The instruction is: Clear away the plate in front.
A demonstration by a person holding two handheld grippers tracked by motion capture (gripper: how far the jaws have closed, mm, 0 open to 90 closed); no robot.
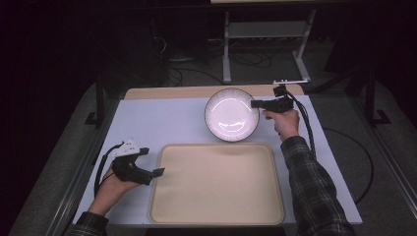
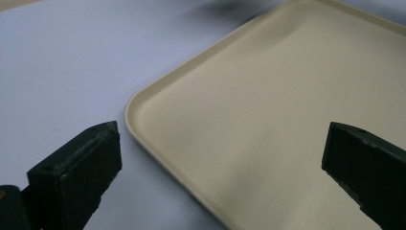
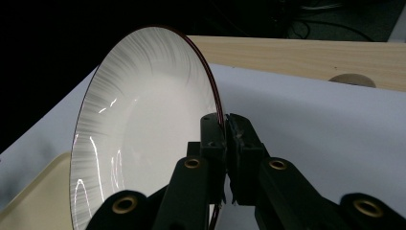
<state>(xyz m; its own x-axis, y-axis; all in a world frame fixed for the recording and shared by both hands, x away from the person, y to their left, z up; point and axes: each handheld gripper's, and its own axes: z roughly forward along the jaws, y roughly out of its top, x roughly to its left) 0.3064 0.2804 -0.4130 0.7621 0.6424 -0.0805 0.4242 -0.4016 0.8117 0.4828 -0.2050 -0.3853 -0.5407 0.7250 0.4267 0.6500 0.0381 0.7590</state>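
The stiff, glossy, breakable plate is pinched at its 3 o'clock rim by the right gripper, whose fingers are clamped; the left gripper fingers gape wide.

Right gripper has its jaws clamped tight, arm stretched forward; left gripper rests low, jaws wide.

plate: glossy white glazed ceramic, fine ribbed rim, thin dark edge line
tray: matt beige plastic, faintly speckled, smooth
surface: covered by a smooth matt pale sheet; bare light wood is seen at the far edge
fingers: matt black, slightly rough pads
sleeve: checked woven cloth
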